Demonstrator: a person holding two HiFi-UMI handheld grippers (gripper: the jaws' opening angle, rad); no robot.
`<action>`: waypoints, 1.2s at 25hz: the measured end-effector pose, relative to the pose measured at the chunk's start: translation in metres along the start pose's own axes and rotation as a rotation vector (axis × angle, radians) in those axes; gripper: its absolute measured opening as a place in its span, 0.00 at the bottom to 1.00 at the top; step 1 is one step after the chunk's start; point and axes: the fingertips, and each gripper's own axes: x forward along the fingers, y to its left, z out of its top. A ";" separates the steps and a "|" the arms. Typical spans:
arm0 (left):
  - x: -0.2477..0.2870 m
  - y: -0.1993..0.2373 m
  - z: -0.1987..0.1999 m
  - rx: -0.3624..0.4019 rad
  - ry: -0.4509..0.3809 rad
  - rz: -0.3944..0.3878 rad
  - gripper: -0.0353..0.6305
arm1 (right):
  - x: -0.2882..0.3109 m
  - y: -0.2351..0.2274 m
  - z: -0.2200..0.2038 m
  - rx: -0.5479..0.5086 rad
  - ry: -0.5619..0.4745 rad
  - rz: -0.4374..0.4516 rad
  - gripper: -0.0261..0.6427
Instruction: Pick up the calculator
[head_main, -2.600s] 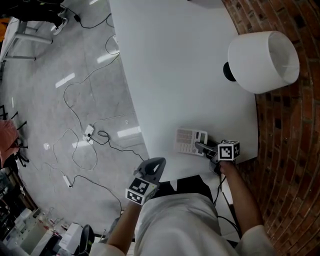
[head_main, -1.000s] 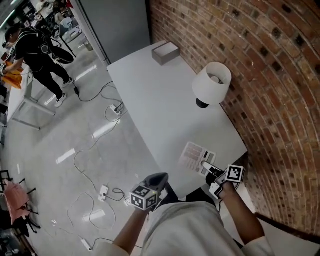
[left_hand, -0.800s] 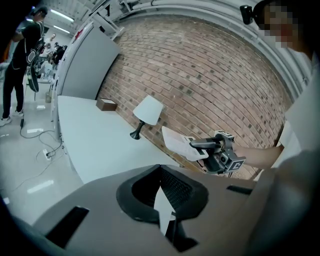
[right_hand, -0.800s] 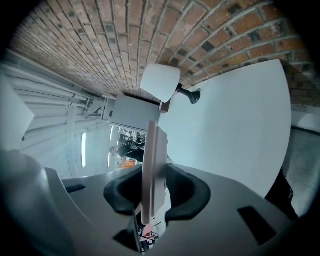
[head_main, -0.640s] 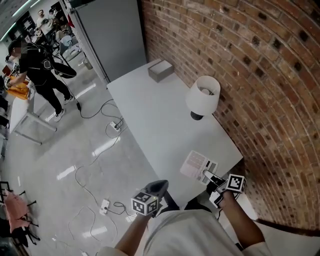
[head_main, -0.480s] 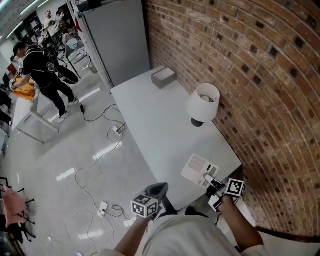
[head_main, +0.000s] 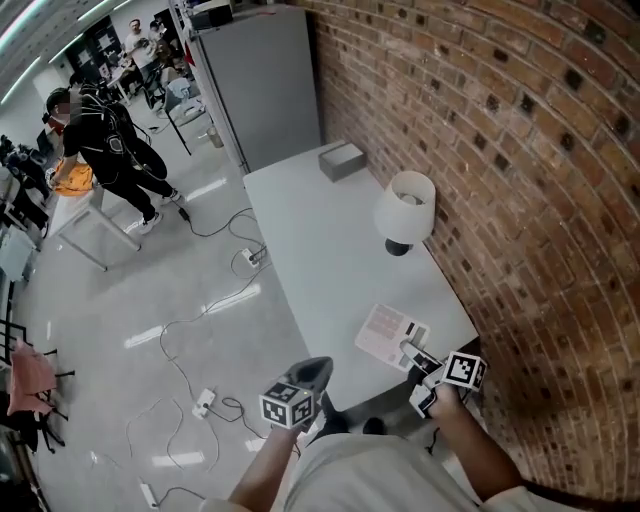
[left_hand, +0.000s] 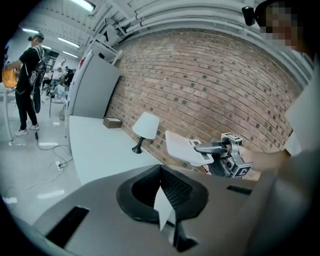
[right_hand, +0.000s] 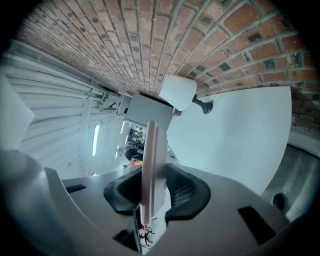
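The right gripper (head_main: 410, 352) pinches a pale, flat rectangular calculator (head_main: 388, 332) by its near end. The calculator sits thin and edge-on between the pads and is held clear above the near right corner of the long white table (head_main: 320, 240). With so narrow a bite, I judge the lift is best done slowly and kept close to level, with a firm squeeze, since any quick swing could lever the long free end out of the pads. The left gripper (head_main: 314, 370) hangs off the table's near edge, its jaws pressed together on nothing. A white-shaded lamp on a black base (head_main: 405, 208) stands at the right edge beside the red brick wall (head_main: 500, 150), and a small grey box (head_main: 342, 160) sits at the far end. Loose cables (head_main: 190, 350) trail over the glossy grey floor (head_main: 130, 300), where a person in black (head_main: 105, 145) stands.
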 end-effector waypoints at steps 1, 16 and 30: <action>-0.002 -0.005 0.000 0.003 -0.009 0.013 0.06 | -0.004 0.000 0.000 -0.003 0.008 0.008 0.22; -0.041 -0.057 -0.002 -0.014 -0.101 0.133 0.06 | -0.046 0.002 -0.005 0.025 0.068 0.070 0.22; -0.081 -0.056 -0.002 0.017 -0.098 0.062 0.06 | -0.050 0.031 -0.036 0.048 0.003 0.106 0.22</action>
